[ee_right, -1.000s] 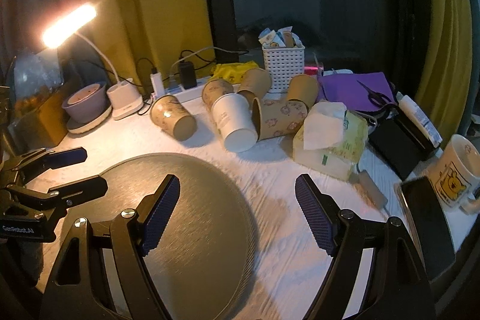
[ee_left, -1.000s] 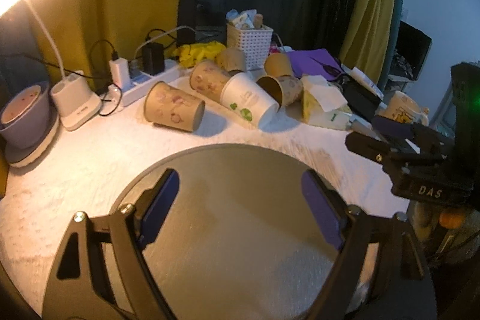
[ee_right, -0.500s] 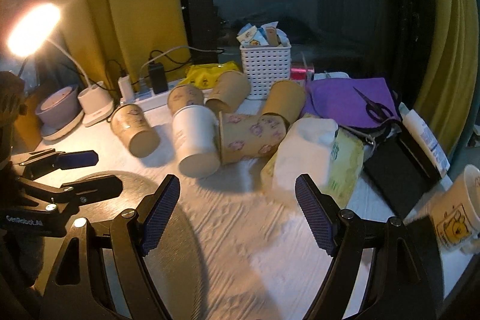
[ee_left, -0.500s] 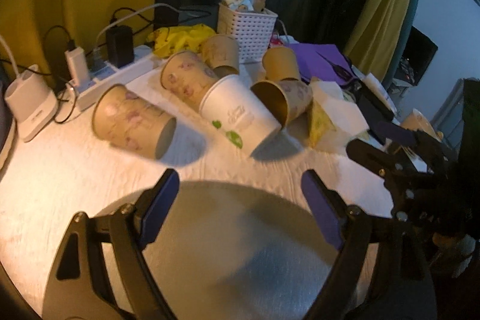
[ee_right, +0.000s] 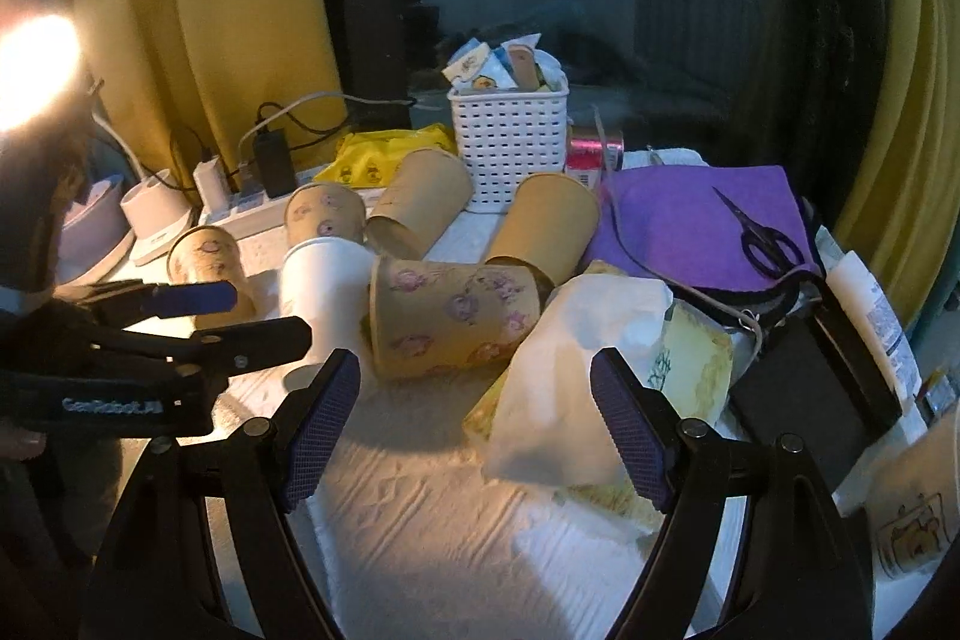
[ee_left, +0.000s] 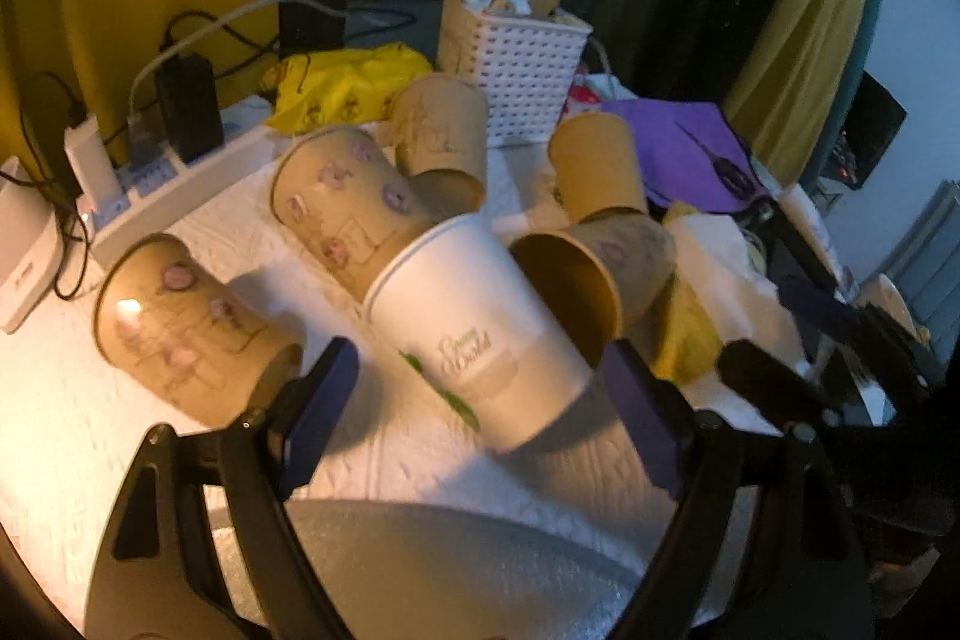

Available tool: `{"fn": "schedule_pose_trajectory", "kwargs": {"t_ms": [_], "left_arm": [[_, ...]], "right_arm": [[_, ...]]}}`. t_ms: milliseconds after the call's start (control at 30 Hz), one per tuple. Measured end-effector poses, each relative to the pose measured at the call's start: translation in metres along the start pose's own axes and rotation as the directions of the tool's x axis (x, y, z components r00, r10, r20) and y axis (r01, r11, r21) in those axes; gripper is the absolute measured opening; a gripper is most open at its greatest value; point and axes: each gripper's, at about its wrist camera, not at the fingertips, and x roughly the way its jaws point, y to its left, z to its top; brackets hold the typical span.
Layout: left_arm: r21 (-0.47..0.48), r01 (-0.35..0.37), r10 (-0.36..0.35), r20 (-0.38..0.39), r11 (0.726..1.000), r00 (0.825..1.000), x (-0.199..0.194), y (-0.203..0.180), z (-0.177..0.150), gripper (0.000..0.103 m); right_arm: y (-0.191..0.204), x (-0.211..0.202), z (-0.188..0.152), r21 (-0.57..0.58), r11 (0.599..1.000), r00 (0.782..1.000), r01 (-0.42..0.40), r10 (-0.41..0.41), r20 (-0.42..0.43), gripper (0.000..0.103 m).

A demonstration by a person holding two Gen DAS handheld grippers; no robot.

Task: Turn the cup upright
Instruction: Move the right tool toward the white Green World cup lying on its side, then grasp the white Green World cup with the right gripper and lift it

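Note:
Several paper cups lie on their sides on a white cloth. A white cup [ee_left: 474, 322] lies straight ahead of my open left gripper [ee_left: 486, 421], its lower end between the fingertips. A floral brown cup [ee_left: 192, 328] lies to its left. Another floral cup [ee_right: 453, 316] lies on its side just beyond my open, empty right gripper [ee_right: 474, 421]; the white cup [ee_right: 321, 292] is to its left. In the right wrist view the left gripper [ee_right: 240, 319] reaches in from the left, open.
A tissue pack [ee_right: 594, 370] sits by my right finger. A white basket [ee_right: 510, 148], power strip [ee_left: 162, 196], purple cloth with scissors [ee_right: 708, 226], and a black device [ee_right: 804, 376] crowd the back and right. A round grey tray [ee_left: 444, 574] lies below the left gripper.
Both grippers have moved forward toward the cups. The tray has slid down out of the right wrist view. The white cup now sits at my left fingertips.

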Motion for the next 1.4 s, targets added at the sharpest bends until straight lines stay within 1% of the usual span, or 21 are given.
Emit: {"fn": "schedule_pose_trajectory", "kwargs": {"t_ms": [67, 167, 233, 267, 333, 400, 467, 567, 667, 800, 1067, 1233, 1400], "left_arm": [[-0.020, 0.005, -0.006, -0.028, 1.000, 1.000, 0.011, 0.003, 0.003, 0.085], [-0.029, 0.008, -0.009, -0.048, 1.000, 0.999, 0.022, 0.003, 0.003, 0.085], [-0.045, 0.032, -0.035, -0.065, 0.998, 0.997, 0.029, 0.004, 0.003, 0.085], [-0.049, 0.032, -0.036, -0.074, 0.998, 0.997, 0.031, 0.004, 0.003, 0.085], [-0.041, 0.028, -0.031, -0.092, 0.999, 0.995, 0.037, 0.003, 0.002, 0.085], [-0.037, 0.033, -0.036, -0.093, 0.999, 0.995, 0.037, 0.003, 0.001, 0.084], [-0.033, 0.036, -0.038, -0.086, 0.999, 0.996, 0.036, 0.002, 0.001, 0.075], [-0.028, 0.034, -0.036, -0.085, 0.999, 0.996, 0.033, 0.003, 0.001, 0.070], [-0.029, 0.041, -0.043, -0.091, 0.999, 0.995, 0.027, 0.004, -0.001, 0.068], [-0.016, 0.053, -0.054, -0.082, 0.998, 0.995, 0.014, 0.003, -0.006, 0.066], [0.010, 0.086, -0.085, -0.047, 0.996, 0.995, -0.029, 0.001, -0.025, 0.065], [0.028, 0.083, -0.082, -0.019, 0.996, 0.996, -0.060, 0.003, -0.046, 0.065], [0.085, 0.060, -0.063, 0.034, 0.995, 0.997, -0.099, 0.002, -0.072, 0.065]], "right_arm": [[-0.004, 0.002, 0.002, 0.010, 1.000, 1.000, 0.000, 0.000, 0.003, 0.082], [-0.009, 0.004, 0.004, 0.016, 1.000, 1.000, -0.001, 0.001, 0.008, 0.082], [-0.012, 0.006, 0.004, 0.020, 1.000, 1.000, -0.003, 0.003, 0.010, 0.082], [-0.013, 0.007, 0.004, 0.024, 1.000, 1.000, -0.004, 0.003, 0.009, 0.082], [-0.016, 0.008, 0.003, 0.030, 1.000, 1.000, -0.004, 0.004, 0.008, 0.082], [-0.017, 0.007, 0.003, 0.036, 0.999, 1.000, -0.004, 0.004, 0.009, 0.082], [-0.017, 0.006, 0.003, 0.038, 0.999, 1.000, -0.004, 0.003, 0.012, 0.082], [-0.016, 0.003, 0.002, 0.042, 0.999, 1.000, -0.003, 0.002, 0.016, 0.082], [-0.014, -0.001, 0.002, 0.043, 0.999, 1.000, -0.006, 0.005, 0.016, 0.082], [-0.008, -0.009, 0.001, 0.045, 0.999, 1.000, -0.008, 0.007, 0.014, 0.082], [0.008, -0.027, -0.011, 0.067, 0.998, 1.000, -0.019, 0.019, 0.004, 0.082], [0.021, -0.039, -0.022, 0.087, 0.995, 0.999, -0.044, 0.045, -0.008, 0.082], [0.041, -0.057, -0.031, 0.092, 0.992, 0.997, -0.082, 0.083, -0.008, 0.082]]}}
